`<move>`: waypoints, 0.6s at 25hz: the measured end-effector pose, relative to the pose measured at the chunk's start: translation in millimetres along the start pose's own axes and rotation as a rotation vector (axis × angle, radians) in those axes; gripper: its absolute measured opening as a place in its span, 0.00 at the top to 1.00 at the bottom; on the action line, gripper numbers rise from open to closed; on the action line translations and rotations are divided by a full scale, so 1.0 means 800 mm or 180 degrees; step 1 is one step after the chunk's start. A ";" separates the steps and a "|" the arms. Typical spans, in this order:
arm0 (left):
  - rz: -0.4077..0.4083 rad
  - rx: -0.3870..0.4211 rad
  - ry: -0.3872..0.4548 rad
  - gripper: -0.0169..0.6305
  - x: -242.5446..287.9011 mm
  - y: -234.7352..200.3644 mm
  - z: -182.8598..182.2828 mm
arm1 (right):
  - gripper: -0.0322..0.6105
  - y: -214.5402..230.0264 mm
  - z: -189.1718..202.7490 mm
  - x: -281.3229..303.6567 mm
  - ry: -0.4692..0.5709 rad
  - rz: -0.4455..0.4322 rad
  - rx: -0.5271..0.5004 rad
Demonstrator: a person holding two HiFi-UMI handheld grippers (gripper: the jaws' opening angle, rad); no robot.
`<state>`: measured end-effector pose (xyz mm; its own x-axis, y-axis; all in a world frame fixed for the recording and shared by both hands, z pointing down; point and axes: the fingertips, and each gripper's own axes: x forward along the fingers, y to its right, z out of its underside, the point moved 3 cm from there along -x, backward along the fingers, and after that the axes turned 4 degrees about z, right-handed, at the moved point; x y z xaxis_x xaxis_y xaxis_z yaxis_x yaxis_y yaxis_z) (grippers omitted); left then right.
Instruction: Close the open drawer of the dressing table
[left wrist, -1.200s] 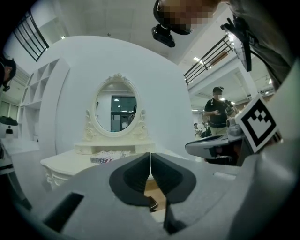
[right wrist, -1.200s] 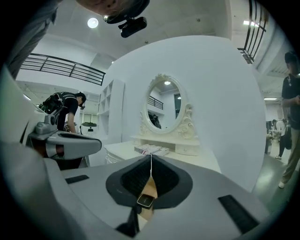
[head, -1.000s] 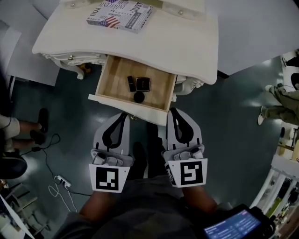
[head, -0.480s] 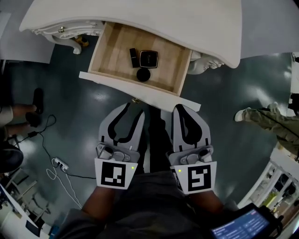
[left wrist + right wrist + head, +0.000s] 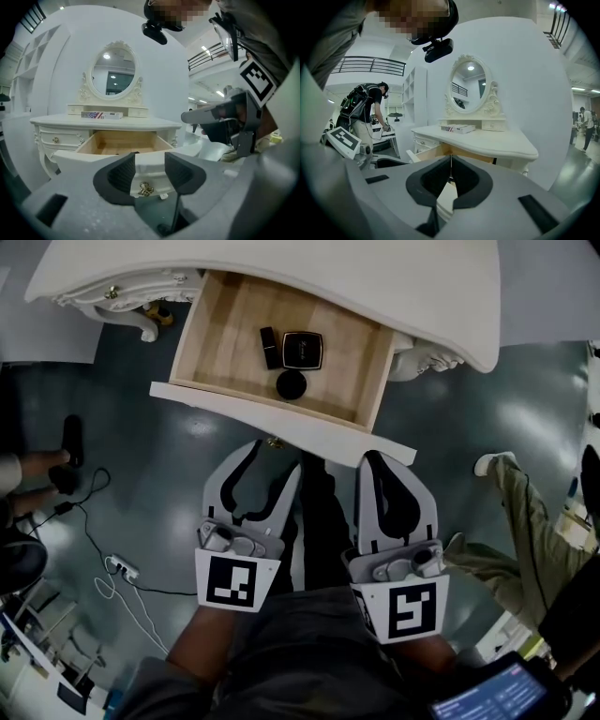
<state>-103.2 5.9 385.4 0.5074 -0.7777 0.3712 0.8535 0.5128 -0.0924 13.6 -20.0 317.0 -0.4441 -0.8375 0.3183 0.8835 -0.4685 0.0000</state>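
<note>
The white dressing table [image 5: 441, 296] has its wooden drawer [image 5: 225, 334] pulled out, with a lipstick [image 5: 269, 347], a compact [image 5: 303, 350] and a round black lid [image 5: 292, 384] inside. The white drawer front [image 5: 202, 401] carries a brass knob [image 5: 274, 442]. My left gripper [image 5: 274, 457] hangs just in front of that knob, its jaws opening with nothing between them. In the left gripper view the knob [image 5: 146, 189] and drawer front [image 5: 150, 161] show through the gap of the left gripper [image 5: 151, 169]. My right gripper [image 5: 372, 457] is shut and empty, beside the drawer's right end; the right gripper [image 5: 450, 164] points at the drawer [image 5: 425, 152].
A power strip and cable [image 5: 117, 570] lie on the floor at left, near a shoe [image 5: 67, 437]. A person's trouser leg [image 5: 511, 512] is at right. A book [image 5: 101, 115] and oval mirror [image 5: 114, 75] top the table. Another person [image 5: 365, 110] stands at far left.
The left gripper's jaws have spread from shut to wide. Both grippers have sunk in front of the drawer. The book on the tabletop has left the head view.
</note>
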 end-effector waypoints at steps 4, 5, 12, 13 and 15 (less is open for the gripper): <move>0.0024 -0.0040 -0.0006 0.66 0.006 -0.003 0.008 | 0.93 0.001 0.006 0.005 -0.0046 0.0022 -0.0003; 0.0042 -0.0051 -0.0016 0.66 0.008 -0.004 0.010 | 0.93 0.001 0.006 0.006 -0.0042 0.0026 -0.0004; 0.0132 -0.0066 -0.0060 0.65 0.019 -0.004 0.013 | 0.93 0.005 0.005 0.011 -0.0034 0.0056 0.0007; 0.0125 -0.0063 -0.0065 0.65 0.021 -0.005 0.013 | 0.93 0.007 0.006 0.011 -0.0048 0.0064 0.0010; 0.0112 -0.0053 -0.0074 0.65 0.022 -0.004 0.013 | 0.93 0.010 0.007 0.009 -0.0057 0.0080 0.0012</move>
<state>-98.6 -5.8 401.5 0.5343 -0.7505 0.3889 0.8372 0.5333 -0.1212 18.7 -28.2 324.5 -0.4191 -0.8439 0.3350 0.8949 -0.4463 -0.0047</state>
